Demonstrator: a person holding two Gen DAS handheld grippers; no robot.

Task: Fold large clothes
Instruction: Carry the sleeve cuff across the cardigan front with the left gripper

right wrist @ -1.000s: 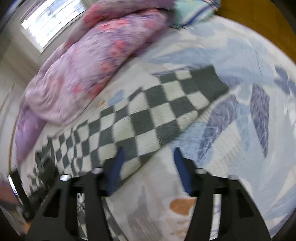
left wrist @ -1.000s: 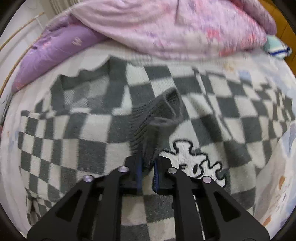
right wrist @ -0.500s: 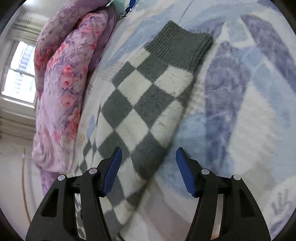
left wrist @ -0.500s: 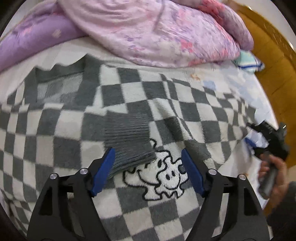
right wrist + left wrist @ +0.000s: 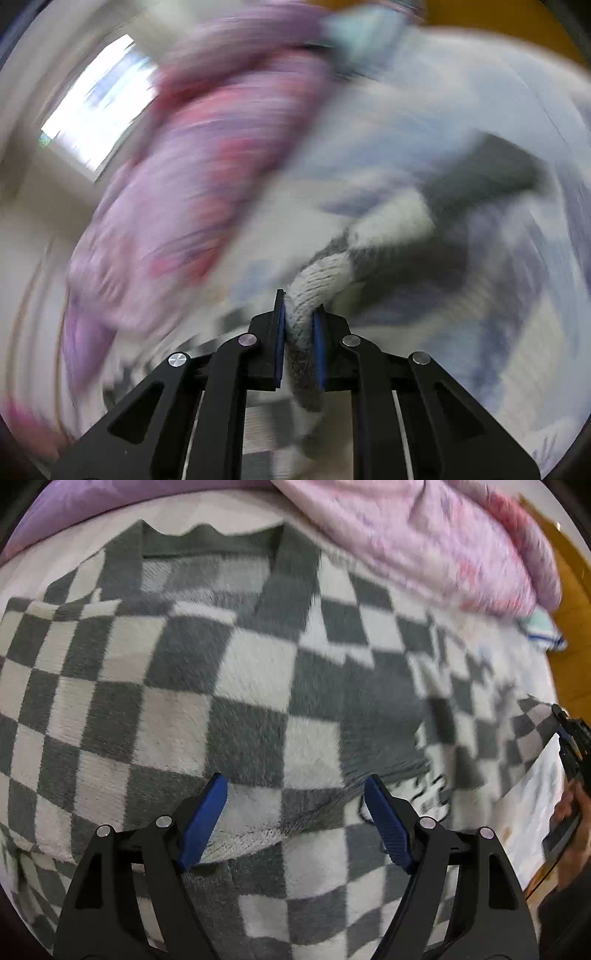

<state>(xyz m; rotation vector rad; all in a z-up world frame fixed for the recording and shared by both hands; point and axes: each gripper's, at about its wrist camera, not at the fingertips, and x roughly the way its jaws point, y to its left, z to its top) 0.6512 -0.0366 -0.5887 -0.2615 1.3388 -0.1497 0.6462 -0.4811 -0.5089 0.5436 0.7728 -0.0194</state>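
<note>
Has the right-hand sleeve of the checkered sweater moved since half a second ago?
Yes. The sleeve lay flat on the blue-patterned bedsheet; now the right gripper is closing on a bunched fold of it, lifted off the sheet.

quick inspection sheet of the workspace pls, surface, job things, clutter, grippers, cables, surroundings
surface: bed with pale blue-patterned sheet
job's things: grey and white checkered fleece sweater spread flat, collar far side; one sleeve lifted
clutter: pink floral quilt heaped past the collar; small teal striped cloth
grippers: left gripper open above the sweater, nothing held; right gripper closing on the sleeve
cables: nothing seen
surroundings: bright window; right view blurred
</note>
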